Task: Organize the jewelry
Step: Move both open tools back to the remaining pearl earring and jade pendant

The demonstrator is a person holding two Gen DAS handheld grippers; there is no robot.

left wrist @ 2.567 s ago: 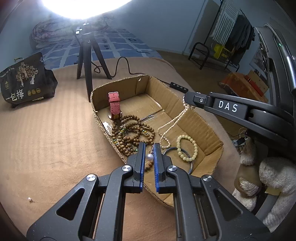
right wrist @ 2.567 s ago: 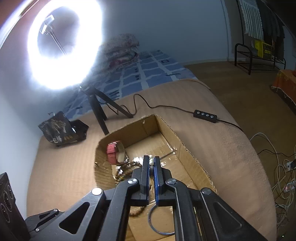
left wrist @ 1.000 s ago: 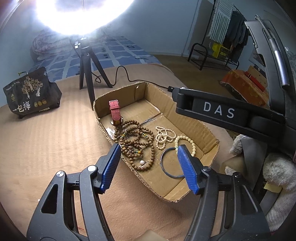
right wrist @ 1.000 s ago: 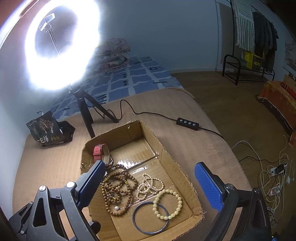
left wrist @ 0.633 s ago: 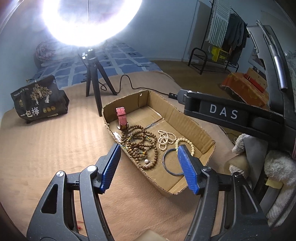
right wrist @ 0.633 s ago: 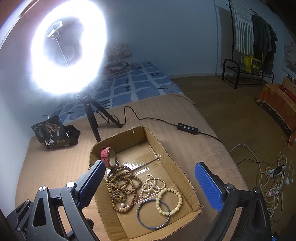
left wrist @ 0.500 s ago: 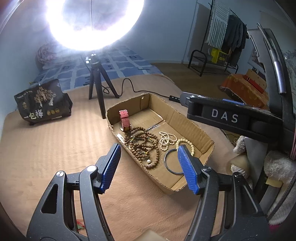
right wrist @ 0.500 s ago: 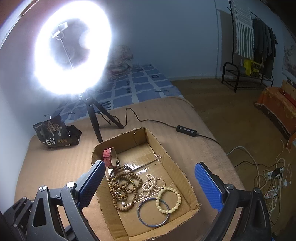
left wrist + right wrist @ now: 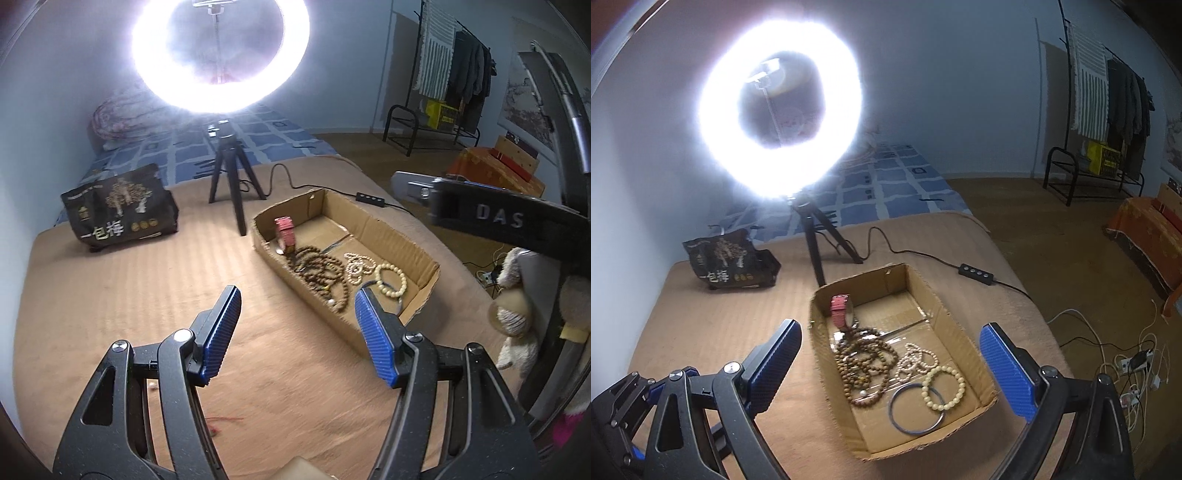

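An open cardboard box (image 9: pixel 945 314) (image 9: pixel 384 229) lies on the tan bed cover. In it are a red watch (image 9: pixel 841 306), brown wooden bead strings (image 9: pixel 866 363), a white pearl strand (image 9: pixel 916 360), a cream bead bracelet (image 9: pixel 943 387) and a blue bangle (image 9: pixel 916 410). My left gripper (image 9: pixel 297 334) is open and empty, held above the cover left of the box. My right gripper (image 9: pixel 890 365) is open and empty, held above the box. A small pearl earring (image 9: pixel 150 386) lies on the cover behind the left finger.
A ring light on a black tripod (image 9: pixel 816 236) stands behind the box, its cable and switch (image 9: pixel 975 275) to the right. A black snack bag (image 9: pixel 729 264) sits at the back left. A red thread (image 9: pixel 225 419) lies on the cover. Plush toys (image 9: pixel 513 314) sit right.
Both grippers opened and let their jewelry fall into the box, then drew back and up. The left gripper has moved left, away from the box.
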